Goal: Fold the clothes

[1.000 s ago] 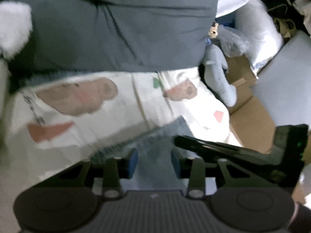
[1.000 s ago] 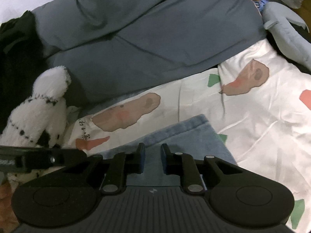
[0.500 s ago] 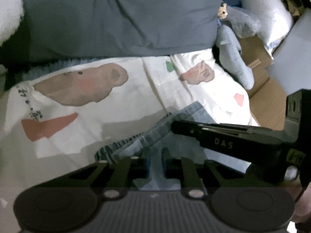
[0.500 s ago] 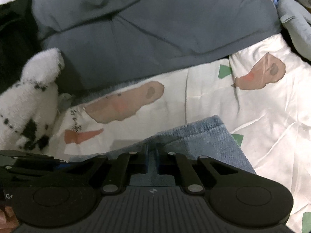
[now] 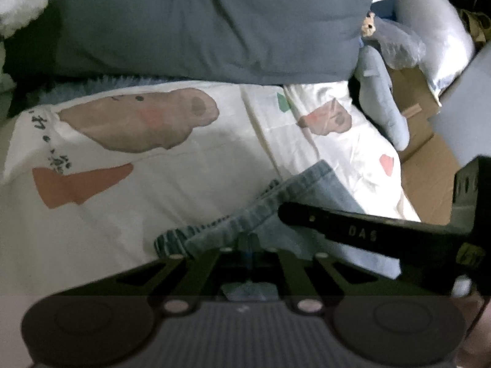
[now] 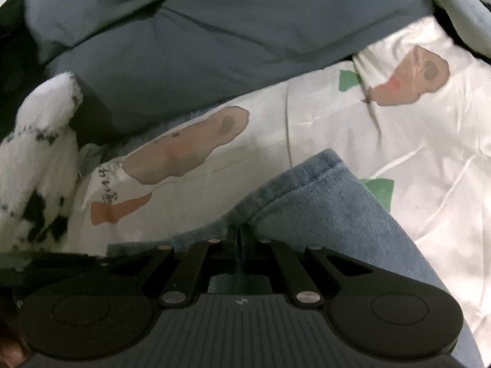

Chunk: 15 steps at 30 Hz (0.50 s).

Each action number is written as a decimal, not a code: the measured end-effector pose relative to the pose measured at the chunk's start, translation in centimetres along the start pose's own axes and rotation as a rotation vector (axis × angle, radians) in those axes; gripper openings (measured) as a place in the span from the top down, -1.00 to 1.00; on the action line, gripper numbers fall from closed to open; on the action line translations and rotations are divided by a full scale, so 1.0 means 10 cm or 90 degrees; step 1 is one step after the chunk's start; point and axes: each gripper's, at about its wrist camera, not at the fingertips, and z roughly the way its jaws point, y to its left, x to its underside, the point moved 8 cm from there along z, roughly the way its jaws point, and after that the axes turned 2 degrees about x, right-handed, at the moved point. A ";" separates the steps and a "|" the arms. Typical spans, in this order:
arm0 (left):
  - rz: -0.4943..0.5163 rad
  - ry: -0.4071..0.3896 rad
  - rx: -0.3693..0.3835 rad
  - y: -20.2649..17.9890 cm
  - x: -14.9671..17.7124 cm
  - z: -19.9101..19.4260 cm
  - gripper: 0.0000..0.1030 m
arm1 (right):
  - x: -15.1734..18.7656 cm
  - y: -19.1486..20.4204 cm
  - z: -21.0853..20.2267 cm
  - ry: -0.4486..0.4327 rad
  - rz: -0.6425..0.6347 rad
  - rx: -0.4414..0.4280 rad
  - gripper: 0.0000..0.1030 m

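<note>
Both pairs of jaws are pinched together on the hemmed edge of a folded pair of blue jeans [image 6: 322,214]. The right gripper [image 6: 238,239] clamps the denim just below the stitched hem; the left gripper [image 5: 248,245] bites the same edge, where stacked layers [image 5: 214,230] of the garment fan out to its left. The right tool's black finger crosses the left view at the lower right, showing the two grips sit close side by side. The jeans lie on a white bedsheet [image 5: 199,165] printed with pink animals and orange carrots, their hem running across both views and the body of the cloth trailing back under the tools. Neither hand is nearer; any fold would likely carry this edge forward, toward the grey pillow [image 6: 245,36] beyond. A spotted plush toy [image 6: 33,178] lies at the left.
</note>
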 end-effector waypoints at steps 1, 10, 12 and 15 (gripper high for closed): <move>-0.001 -0.003 0.002 -0.04 -0.01 -0.04 0.90 | -0.02 0.01 -0.05 0.004 0.012 0.006 0.78; 0.054 -0.007 0.019 -0.34 0.06 -0.12 0.69 | -0.04 -0.06 -0.61 -0.133 0.064 0.062 0.25; 0.060 0.014 0.017 -0.32 0.11 -0.04 0.69 | 0.04 -0.06 -0.51 -0.120 0.066 0.064 0.25; 0.073 0.024 0.008 -0.21 0.17 0.06 0.88 | 0.22 -0.05 -0.32 -0.085 0.034 0.075 0.26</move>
